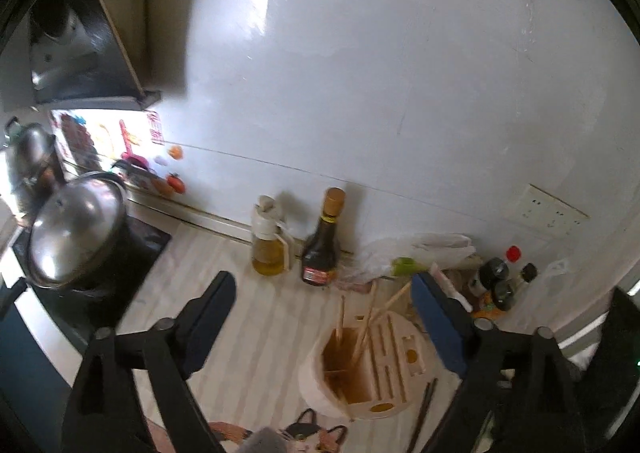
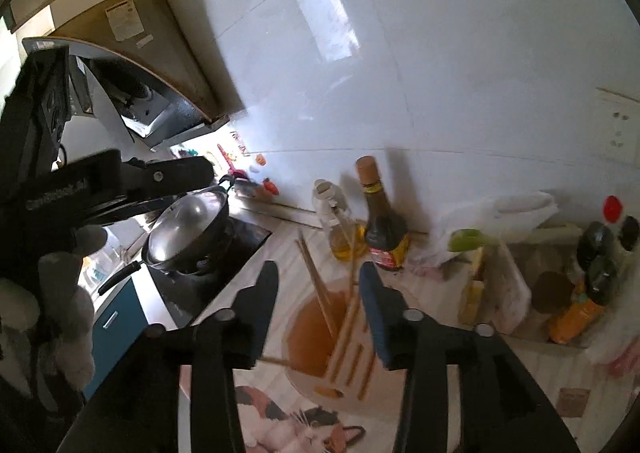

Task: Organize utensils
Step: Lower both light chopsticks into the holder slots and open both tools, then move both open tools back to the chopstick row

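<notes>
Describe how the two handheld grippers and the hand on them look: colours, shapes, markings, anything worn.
The left gripper has black plastic linkage arms with round silver pivot bolts and flat dark blue pads. The right gripper is built the same: black arms, silver bolts, blue pads. In the right wrist view the left gripper's black body bears pale lettering, too blurred to read, and the hand holding it wears a fuzzy grey glove.

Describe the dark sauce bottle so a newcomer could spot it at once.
Follow the white wall down to the striped counter. The dark sauce bottle stands there beside a clear oil bottle; unlike it, this one is near-black with a tan cap and red label.
</notes>
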Demonstrator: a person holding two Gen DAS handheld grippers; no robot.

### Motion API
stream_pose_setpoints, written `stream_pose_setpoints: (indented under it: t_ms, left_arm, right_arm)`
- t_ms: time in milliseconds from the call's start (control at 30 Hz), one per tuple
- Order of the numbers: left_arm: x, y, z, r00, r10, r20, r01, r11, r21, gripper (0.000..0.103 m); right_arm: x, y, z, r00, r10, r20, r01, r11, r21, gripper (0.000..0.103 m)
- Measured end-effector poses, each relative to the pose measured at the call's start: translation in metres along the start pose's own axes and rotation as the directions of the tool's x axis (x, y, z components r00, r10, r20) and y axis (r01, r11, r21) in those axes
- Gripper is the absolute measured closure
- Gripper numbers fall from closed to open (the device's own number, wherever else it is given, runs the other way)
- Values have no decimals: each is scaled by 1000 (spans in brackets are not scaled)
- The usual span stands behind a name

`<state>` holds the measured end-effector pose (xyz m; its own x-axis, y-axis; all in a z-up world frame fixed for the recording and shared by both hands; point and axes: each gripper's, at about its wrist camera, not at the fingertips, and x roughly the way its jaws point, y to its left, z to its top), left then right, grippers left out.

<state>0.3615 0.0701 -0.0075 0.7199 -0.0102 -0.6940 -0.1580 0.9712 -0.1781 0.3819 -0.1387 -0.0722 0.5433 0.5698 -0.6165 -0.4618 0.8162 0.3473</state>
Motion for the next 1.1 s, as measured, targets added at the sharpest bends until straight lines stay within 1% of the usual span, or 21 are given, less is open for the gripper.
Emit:
stream_pose_setpoints:
  t_ms: [33,100,167,333,400,433,500,533,567,600,633,667,700,733,767,800,900,933,967,1033,1100]
  left_arm:
    - [-4,1,-3,1000,11,20,-11,1000,-2,0]
    - [-11,1,-11,998,39,48,-39,999,1,0]
    - [-15,-2,-21,996,73,57,-73,997,4,0]
    - [-17,-26,-58,993,103,50,-106,993,60,0]
    - [-16,-43,-76,995,91,39,-95,990,103,0]
    - [-16,-53,-85,996,86,39,-90,988,122,0]
    - [-9,-76,-105,996,83,20,-86,981,172,0]
    - [-2,-89,-116,997,71,-8,-68,977,200,0]
    - [5,-98,-124,997,62,-35,-52,974,219,0]
    - [16,-108,-135,996,46,-74,-27,971,239,0]
    - [28,-118,-145,993,39,-108,-10,966,259,0]
    - [42,-126,-156,989,44,-141,-3,960,281,0]
    - [53,-130,-163,984,49,-170,3,956,293,2]
    - [68,-136,-173,978,57,-202,9,951,308,4]
    - [80,-142,-180,973,60,-225,15,949,315,9]
    - [96,-147,-190,962,57,-266,32,947,320,21]
    - [136,-163,-213,916,43,-399,96,942,322,41]
    - [149,-168,-219,898,32,-438,121,941,316,41]
    - [157,-173,-224,888,27,-460,133,941,311,43]
    - [175,-185,-233,862,20,-506,162,936,313,44]
    - [192,-196,-235,847,20,-532,179,930,320,49]
  right_arm:
    - [-8,-3,-2,1000,-27,6,27,1000,2,42]
    - [-22,-9,-6,996,-88,16,88,996,6,15]
    - [-38,-21,-15,983,-181,13,181,983,21,3]
    - [-68,-62,-47,938,-347,-11,346,932,111,0]
    - [-81,-81,-63,917,-398,-13,395,907,146,0]
    - [-89,-95,-76,897,-441,-31,439,881,175,0]
    - [-97,-120,-92,878,-474,-73,478,851,219,0]
    - [-103,-139,-107,861,-493,-125,508,823,254,0]
    - [-105,-151,-116,853,-498,-156,522,808,273,0]
    - [-110,-173,-133,834,-508,-215,551,772,316,1]
    - [-112,-187,-144,825,-508,-247,565,752,340,7]
    - [-112,-203,-157,816,-503,-284,578,732,362,23]
    - [-110,-218,-172,798,-500,-336,600,705,378,39]
    - [-104,-235,-189,782,-483,-394,617,686,386,44]
    - [-98,-250,-204,768,-467,-438,631,669,393,49]
    - [-91,-261,-219,755,-455,-473,642,661,388,49]
    - [-67,-283,-250,728,-417,-545,658,650,381,49]
    - [-61,-286,-255,722,-411,-557,661,647,379,49]
    - [-56,-288,-260,715,-409,-566,667,641,379,49]
    - [-49,-293,-269,707,-409,-577,676,631,381,56]
    - [-46,-298,-276,707,-403,-582,678,619,395,71]
